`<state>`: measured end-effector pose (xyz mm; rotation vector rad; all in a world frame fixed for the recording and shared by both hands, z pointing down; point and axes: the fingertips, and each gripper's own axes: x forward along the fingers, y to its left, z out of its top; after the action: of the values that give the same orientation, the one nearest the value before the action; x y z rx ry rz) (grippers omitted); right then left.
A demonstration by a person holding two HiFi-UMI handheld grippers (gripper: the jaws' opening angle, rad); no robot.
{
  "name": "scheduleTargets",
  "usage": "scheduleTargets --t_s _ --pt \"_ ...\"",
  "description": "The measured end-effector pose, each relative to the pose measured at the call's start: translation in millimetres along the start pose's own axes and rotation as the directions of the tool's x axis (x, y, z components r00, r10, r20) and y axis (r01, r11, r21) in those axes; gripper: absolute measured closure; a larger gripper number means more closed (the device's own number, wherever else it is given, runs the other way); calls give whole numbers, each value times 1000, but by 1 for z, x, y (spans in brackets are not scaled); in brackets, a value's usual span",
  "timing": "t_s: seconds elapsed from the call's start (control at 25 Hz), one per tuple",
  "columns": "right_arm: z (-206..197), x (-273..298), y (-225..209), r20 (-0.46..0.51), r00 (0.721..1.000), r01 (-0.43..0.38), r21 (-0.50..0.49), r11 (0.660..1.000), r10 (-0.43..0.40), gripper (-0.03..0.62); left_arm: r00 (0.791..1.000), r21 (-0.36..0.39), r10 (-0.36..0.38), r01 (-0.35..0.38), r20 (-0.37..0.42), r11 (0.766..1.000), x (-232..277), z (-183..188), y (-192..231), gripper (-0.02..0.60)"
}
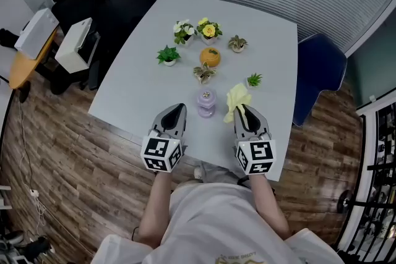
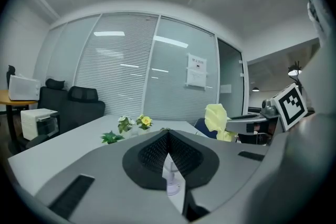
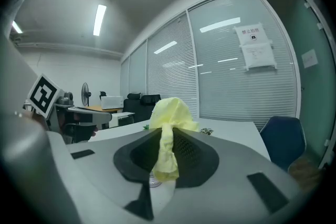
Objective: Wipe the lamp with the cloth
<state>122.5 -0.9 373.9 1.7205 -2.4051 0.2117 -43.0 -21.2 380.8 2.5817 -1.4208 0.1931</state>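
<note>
**Cloth held in the right gripper, lamp standing on the bench between the two grippers**

Only the head view shows the layout. The small, rounded lilac lamp (image 1: pixel 206 102) stands near the front edge of the smooth grey bench (image 1: pixel 272 52), just below frame centre. The left gripper (image 1: pixel 178 109) is to its left and the right gripper (image 1: pixel 242 109) to its right, with small potted plants (image 1: pixel 168 55) further up the frame. The right gripper view shows those jaws pinching a soft, crumpled yellow cloth (image 3: pixel 168 118), bunched above the ribbed black pads (image 3: pixel 184 147) with a twisted strand hanging below. The left gripper view shows its jaws pressed together on nothing, with the pale lamp (image 2: pixel 170 178) low in frame beneath them.
</note>
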Motion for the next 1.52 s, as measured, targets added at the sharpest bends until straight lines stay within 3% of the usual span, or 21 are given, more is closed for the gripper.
scheduleTargets --t_s 0.8,1.52 --pt "-9 -6 1 -20 999 -28 5 1000 28 525 1000 62 10 -10 -4 998 2 4 -7 578" --pt "-20 2 -4 -55 998 -13 13 1000 13 526 999 47 -31 31 -17 998 11 -5 -10 578"
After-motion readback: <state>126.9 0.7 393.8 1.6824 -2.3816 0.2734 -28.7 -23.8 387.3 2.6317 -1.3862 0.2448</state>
